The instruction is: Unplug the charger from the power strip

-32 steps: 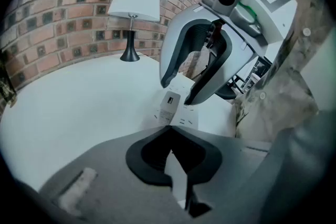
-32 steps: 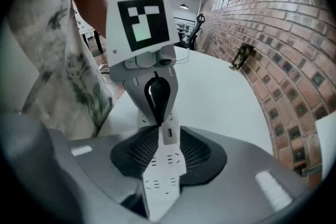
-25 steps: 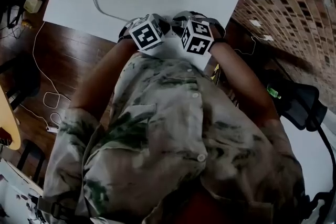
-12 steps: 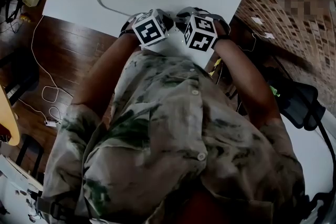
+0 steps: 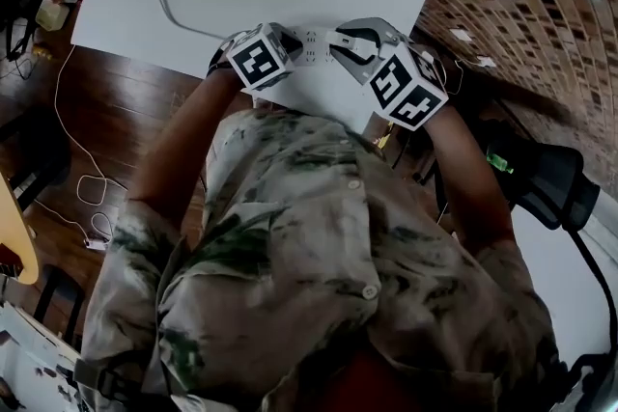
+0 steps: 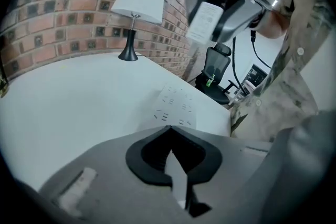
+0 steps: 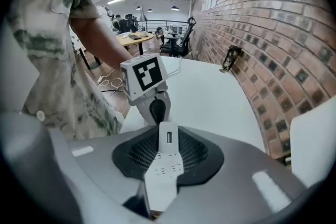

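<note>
The charger (image 6: pixel 203 21) looks clear of the power strip (image 6: pixel 176 105), held above it with the right gripper (image 5: pixel 352 43) clamped on its sides. The left gripper (image 6: pixel 168 134), jaws together, bears down at the strip's near end. The pull seems done to me; next, carry the charger aside. Half a second ago both grippers crowded over the strip, and the right has since swung away.
</note>
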Motion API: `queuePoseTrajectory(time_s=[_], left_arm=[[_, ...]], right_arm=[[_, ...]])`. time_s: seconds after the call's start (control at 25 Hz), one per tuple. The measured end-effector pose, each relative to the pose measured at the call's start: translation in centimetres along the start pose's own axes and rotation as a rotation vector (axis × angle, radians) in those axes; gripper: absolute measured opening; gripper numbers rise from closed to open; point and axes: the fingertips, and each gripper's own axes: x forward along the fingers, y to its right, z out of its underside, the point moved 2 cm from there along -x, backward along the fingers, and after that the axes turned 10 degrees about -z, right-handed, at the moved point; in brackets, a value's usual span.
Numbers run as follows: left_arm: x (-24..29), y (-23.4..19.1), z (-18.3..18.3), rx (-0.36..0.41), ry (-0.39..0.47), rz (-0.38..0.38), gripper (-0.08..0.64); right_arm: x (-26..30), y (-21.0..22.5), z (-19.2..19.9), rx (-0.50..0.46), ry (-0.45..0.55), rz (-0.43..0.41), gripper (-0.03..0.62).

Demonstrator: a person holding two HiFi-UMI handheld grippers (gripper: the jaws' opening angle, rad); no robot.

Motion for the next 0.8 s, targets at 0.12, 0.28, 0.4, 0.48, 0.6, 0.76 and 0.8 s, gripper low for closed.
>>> queuePoseTrajectory(time_s=[0.12, 0.28, 0.4, 0.48, 0.6, 0.76, 0.8], left_arm=[[-0.1, 0.0, -0.6, -0.016, 0.02, -0.023, 0.003], [-1.8, -0.4, -2.4, -0.05, 0.132, -0.158, 0.003], [-4.8, 1.4, -4.1, -0.086, 0.247, -0.288, 0.003], [-7.3, 3.9, -5.2, -0.118, 0.324, -0.353, 0.003], [-10.6, 10.2, -5.5, -0.191, 0.414, -0.431, 0.003], [-14.0, 20.4, -4.4, -0.299, 0.522, -0.495, 0.003], [-14.7, 23.1, -4.2, -0.32, 0.547, -0.499, 0.003]], right_arm=[[-2.1, -1.9, 2.3, 0.058, 0.054, 0.048, 0.106], [-5.1, -4.7, 4.2, 0.093, 0.165, 0.144, 0.106], [-8.0, -8.0, 6.3, 0.123, 0.256, 0.206, 0.106], [-9.8, -10.4, 7.4, 0.116, 0.326, 0.235, 0.106], [-11.4, -15.1, 10.0, 0.092, 0.385, 0.26, 0.106], [-12.4, -21.8, 13.4, 0.066, 0.452, 0.245, 0.106], [-12.6, -23.5, 14.2, 0.06, 0.47, 0.24, 0.106]])
